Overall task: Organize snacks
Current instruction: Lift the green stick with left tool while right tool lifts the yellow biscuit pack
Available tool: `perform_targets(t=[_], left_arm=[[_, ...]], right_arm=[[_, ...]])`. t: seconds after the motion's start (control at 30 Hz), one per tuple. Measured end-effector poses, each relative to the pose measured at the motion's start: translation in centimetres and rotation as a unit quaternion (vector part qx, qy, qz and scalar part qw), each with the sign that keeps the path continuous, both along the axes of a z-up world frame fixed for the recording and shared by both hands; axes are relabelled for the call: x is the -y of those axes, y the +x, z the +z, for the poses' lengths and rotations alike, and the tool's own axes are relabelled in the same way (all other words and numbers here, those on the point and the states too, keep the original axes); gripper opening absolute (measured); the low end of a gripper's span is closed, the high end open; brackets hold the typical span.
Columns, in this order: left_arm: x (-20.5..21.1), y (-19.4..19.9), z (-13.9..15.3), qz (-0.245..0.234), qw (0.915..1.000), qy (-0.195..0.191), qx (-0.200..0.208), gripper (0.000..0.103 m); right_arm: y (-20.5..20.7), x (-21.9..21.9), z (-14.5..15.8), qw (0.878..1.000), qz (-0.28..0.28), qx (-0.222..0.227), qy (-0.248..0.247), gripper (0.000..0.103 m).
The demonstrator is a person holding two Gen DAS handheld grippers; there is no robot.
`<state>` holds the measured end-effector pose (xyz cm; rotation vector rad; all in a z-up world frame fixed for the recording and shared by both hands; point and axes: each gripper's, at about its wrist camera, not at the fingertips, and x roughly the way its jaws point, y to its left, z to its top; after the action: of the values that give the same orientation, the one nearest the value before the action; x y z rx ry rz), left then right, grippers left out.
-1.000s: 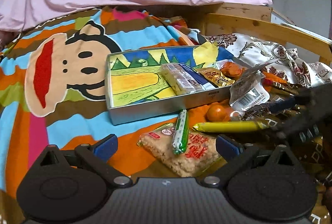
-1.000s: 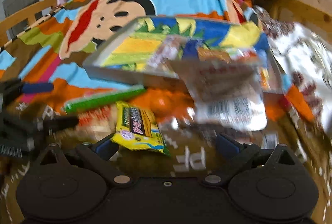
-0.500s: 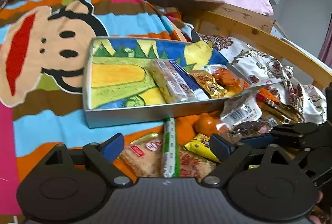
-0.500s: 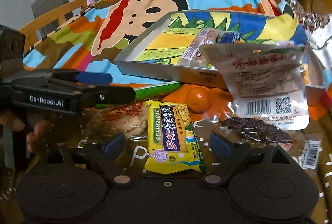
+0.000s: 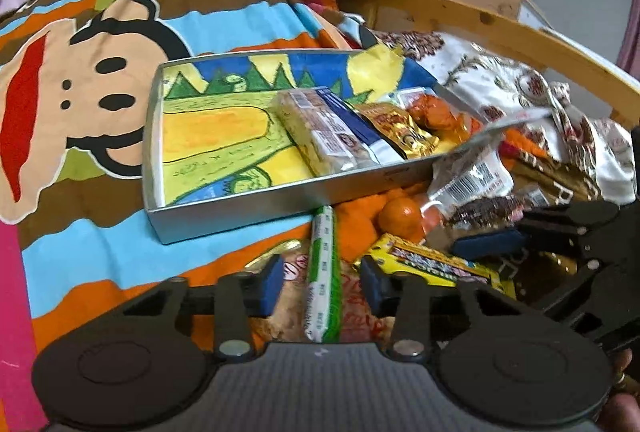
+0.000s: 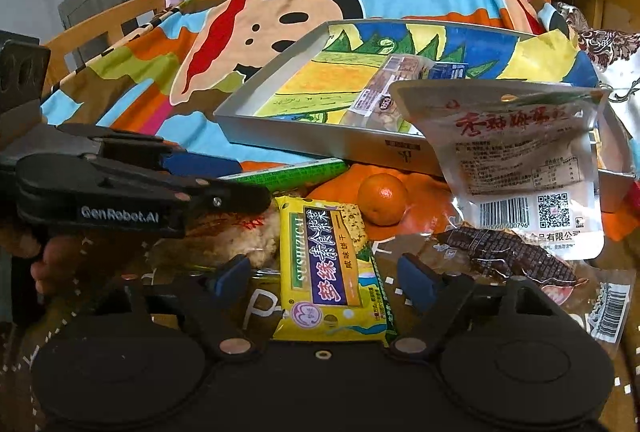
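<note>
**Both grippers closing over loose snacks in front of the tray**

The near end of the green stick snack (image 5: 323, 274) is cut off by the left gripper's body, and the rice-cracker pack (image 5: 294, 296) under it shows only in part. In the right wrist view the left gripper hides most of that green stick, and a hand (image 6: 48, 260) appears only as fingers below it. Print on the packets is too small or blurred to read with certainty.

The green stick snack lies with its long axis running away from the left wrist camera toward the grey tray (image 5: 248, 202), its far tip close to the tray's front wall. The left gripper (image 5: 322, 282) has its jaws closing with the stick between them; the blue pads stand apart from it on both sides. The yellow biscuit packet (image 6: 332, 264) lies lengthwise along the right gripper's line, between the closing jaws of the right gripper (image 6: 326, 278), whose pads are not pressing on it.

The tray rests on the cartoon-monkey blanket (image 5: 80, 80). Its right half holds several packets side by side: a pale cracker bar (image 5: 316, 136), a blue-and-white pack, a gold pack and orange sweets. A silver pouch (image 6: 516, 168) leans over the tray's front right wall. A small orange (image 6: 382, 198) sits in front of the tray, and a dark snack in clear wrap (image 6: 508, 252) lies near the pouch.
</note>
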<state>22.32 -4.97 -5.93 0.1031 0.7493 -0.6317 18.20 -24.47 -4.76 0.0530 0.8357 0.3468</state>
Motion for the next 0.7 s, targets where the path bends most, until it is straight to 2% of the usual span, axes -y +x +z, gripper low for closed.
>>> perform_targets(t=[0.13, 0.33, 0.43, 0.5, 0.53, 0.7], left_arm=[[0.5, -0.2, 0.0, 0.001, 0.9999, 0.014, 0.002, 0.03], [1.7, -0.1, -0.1, -0.015, 0.9986, 0.048, 0.015, 0.03], [2.1, 0.3, -0.2, -0.017, 0.9985, 0.051, 0.012, 0.029], [2.0, 0.4, -0.2, -0.014, 0.9987, 0.049, 0.009, 0.026], [2.0, 0.4, -0.2, -0.012, 0.9986, 0.051, 0.01, 0.019], [2.1, -0.4, 0.2, -0.002, 0.9979, 0.063, 0.01, 0.019]], right_arm=[[-0.1, -0.1, 0.0, 1.0, -0.001, -0.002, 0.01, 0.071], [0.6, 1.1, -0.6, 0.997, -0.018, -0.027, 0.067, 0.074], [0.8, 1.4, -0.6, 0.996, -0.026, -0.032, 0.084, 0.074], [0.6, 1.3, -0.5, 0.996, -0.029, -0.029, 0.081, 0.065], [0.5, 1.2, -0.4, 0.996, -0.028, -0.028, 0.081, 0.063], [-0.1, 0.8, 0.0, 0.997, -0.032, -0.023, 0.067, 0.052]])
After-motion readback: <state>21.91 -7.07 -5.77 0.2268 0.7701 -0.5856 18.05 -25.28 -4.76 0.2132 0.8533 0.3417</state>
